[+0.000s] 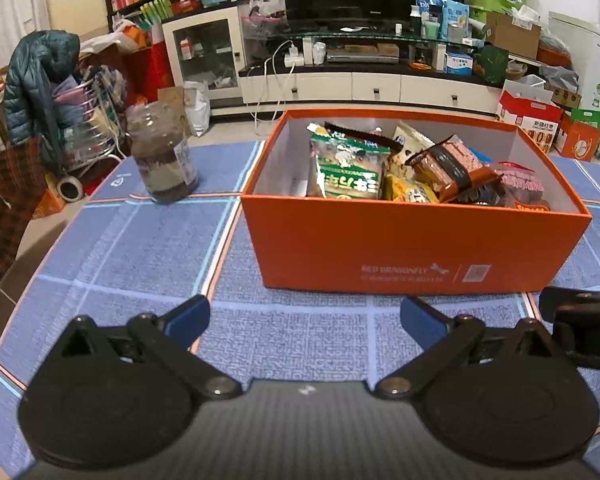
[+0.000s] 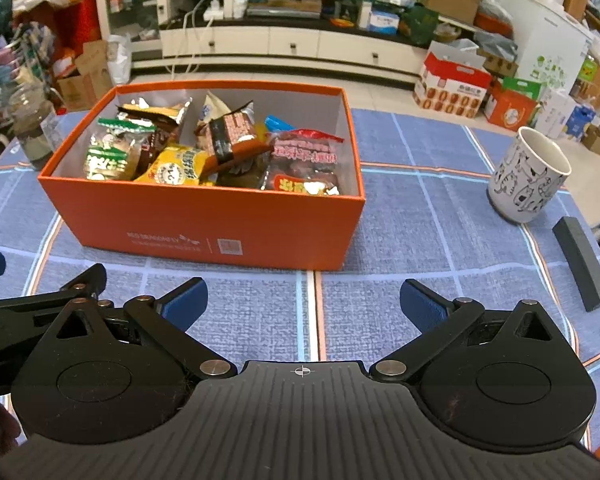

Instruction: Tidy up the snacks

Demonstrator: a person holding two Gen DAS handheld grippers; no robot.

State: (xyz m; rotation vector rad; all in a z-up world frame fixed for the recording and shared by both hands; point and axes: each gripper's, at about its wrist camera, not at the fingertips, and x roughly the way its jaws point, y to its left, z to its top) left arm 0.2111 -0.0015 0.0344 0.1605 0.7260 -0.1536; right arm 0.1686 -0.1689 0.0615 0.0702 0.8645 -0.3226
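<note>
An orange box [image 1: 380, 240] stands on the blue checked tablecloth and holds several snack packets: a green one [image 1: 346, 168], a brown one [image 1: 452, 164], a yellow one [image 1: 408, 192] and a red one [image 1: 520, 184]. In the right wrist view the same box [image 2: 204, 224] shows the green packet [image 2: 110, 156], yellow packet [image 2: 176, 168], brown packet [image 2: 230, 136] and red packet [image 2: 304, 160]. My left gripper [image 1: 304, 320] is open and empty, just in front of the box. My right gripper [image 2: 304, 304] is open and empty, in front of the box.
A glass jar [image 1: 162, 152] with dark contents stands left of the box. A white cat-print cup [image 2: 528, 176] and a dark bar [image 2: 582, 264] lie right of the box. The tablecloth [image 1: 120, 248] ends at a rounded table edge on the left. Furniture and boxes crowd the room behind.
</note>
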